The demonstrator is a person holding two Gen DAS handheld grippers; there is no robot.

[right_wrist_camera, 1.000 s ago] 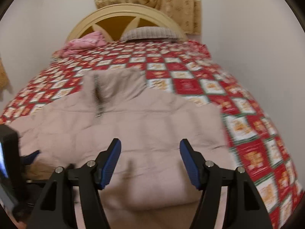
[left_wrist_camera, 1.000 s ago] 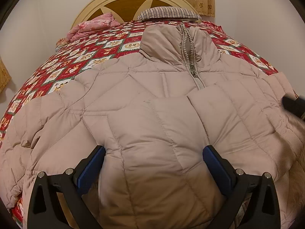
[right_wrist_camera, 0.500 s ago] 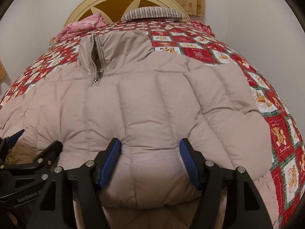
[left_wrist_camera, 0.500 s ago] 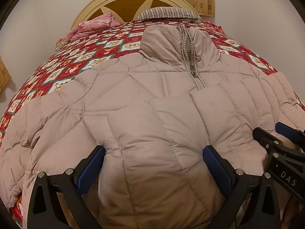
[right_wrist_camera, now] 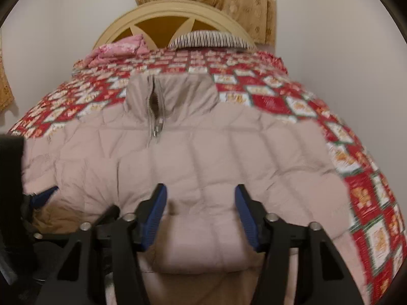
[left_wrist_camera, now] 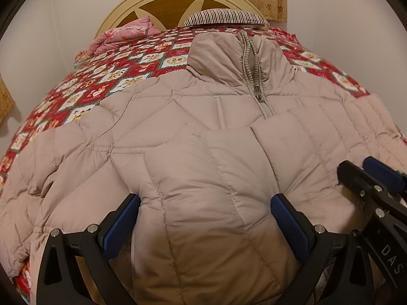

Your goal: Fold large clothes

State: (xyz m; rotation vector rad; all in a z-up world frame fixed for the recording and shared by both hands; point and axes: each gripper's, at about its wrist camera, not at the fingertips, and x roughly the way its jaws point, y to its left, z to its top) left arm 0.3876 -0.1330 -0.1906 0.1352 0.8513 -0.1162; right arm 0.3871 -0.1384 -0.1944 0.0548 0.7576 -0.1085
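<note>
Left tongs (left_wrist_camera: 204, 218): angled down over the near hem of the quilted beige jacket (left_wrist_camera: 203, 152), blue pads (left_wrist_camera: 288, 222) set wide apart, puffy fabric bulging up between them; whether the pads press on it cannot be told. Right tongs (right_wrist_camera: 201, 211): also pitched down at the near hem on the jacket's right side, jaws closing, a fold of the hem between the pads but with gaps showing on both sides. In the left wrist view the right tongs sit at the near right edge, just beside the left.

Jacket lies flat, front up, on the bed (left_wrist_camera: 84, 94), collar at the far end, zipper (left_wrist_camera: 257, 86) partly undone. Red patterned bedspread beneath. Farther: pink blanket (left_wrist_camera: 124, 34) far left, striped pillow (left_wrist_camera: 226, 17), arched headboard (left_wrist_camera: 178, 2), curtain (right_wrist_camera: 211, 2).
</note>
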